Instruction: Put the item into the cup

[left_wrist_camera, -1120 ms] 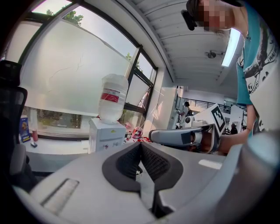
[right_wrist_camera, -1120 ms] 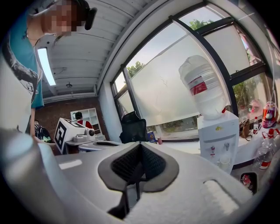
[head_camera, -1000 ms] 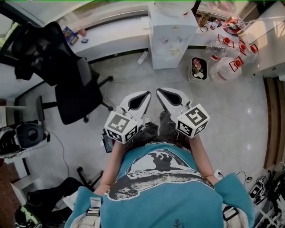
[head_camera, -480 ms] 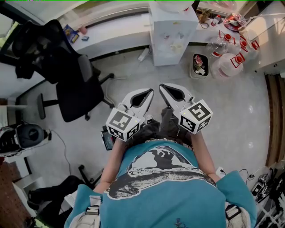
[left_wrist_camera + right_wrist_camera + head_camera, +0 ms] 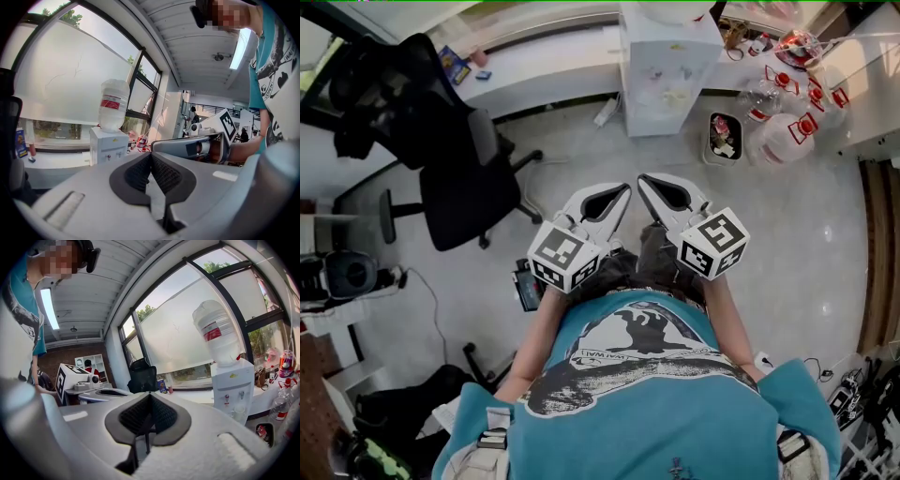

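Presently logged, standing pose, both tools idle. Left gripper (image 5: 624, 188): jaws together, ribbed pads meeting at the tip in the left gripper view (image 5: 151, 155), nothing between them. Right gripper (image 5: 643, 179): jaws likewise closed and bare in the right gripper view (image 5: 150, 395). The pair sits at centre of the head view, side by side and nearly level, over bare floor (image 5: 787, 244). Item: I can find it in no view. Cup: none I can name with confidence. A small pale cup-like shape (image 5: 239, 411) sits below the taps of the water dispenser (image 5: 666, 66) at top centre, too small to be sure of. Surroundings: office chair (image 5: 455, 178) at upper left, large bottles (image 5: 783, 131) at upper right. Step in hand, by my judgement: none of the handling proper, since neither tool carries anything. This pose would fit a stretch ahead of fetching the item as well as one after the item has gone into the cup. Next move: I judge that item and cup must first come into view, and I settle nothing beyond that.
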Motion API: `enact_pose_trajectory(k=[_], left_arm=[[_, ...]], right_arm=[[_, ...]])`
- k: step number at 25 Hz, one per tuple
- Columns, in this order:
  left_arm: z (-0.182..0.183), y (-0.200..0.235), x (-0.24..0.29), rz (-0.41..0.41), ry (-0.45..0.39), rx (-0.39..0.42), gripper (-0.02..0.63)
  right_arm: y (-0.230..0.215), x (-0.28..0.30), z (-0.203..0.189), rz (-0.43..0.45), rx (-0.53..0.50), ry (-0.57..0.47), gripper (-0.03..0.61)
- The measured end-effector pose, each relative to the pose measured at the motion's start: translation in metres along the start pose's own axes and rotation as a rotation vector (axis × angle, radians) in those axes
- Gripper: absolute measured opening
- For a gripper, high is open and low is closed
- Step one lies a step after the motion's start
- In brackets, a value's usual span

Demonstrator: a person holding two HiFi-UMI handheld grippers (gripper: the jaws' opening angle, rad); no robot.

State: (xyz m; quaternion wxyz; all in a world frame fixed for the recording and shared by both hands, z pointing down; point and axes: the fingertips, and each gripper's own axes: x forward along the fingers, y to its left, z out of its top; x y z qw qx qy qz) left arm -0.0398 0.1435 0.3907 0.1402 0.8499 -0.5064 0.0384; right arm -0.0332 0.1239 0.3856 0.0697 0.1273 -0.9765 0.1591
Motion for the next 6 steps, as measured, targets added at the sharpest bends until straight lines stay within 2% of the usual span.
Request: enact_pose_trajectory(k=[6], left_arm=[[0.0016, 0.0009, -0.0026, 0.006, -0.002, 0.004, 0.000]], right_arm=[[0.0014, 0.0020, -0.0010, 0.004, -0.002, 0.005, 0.000]])
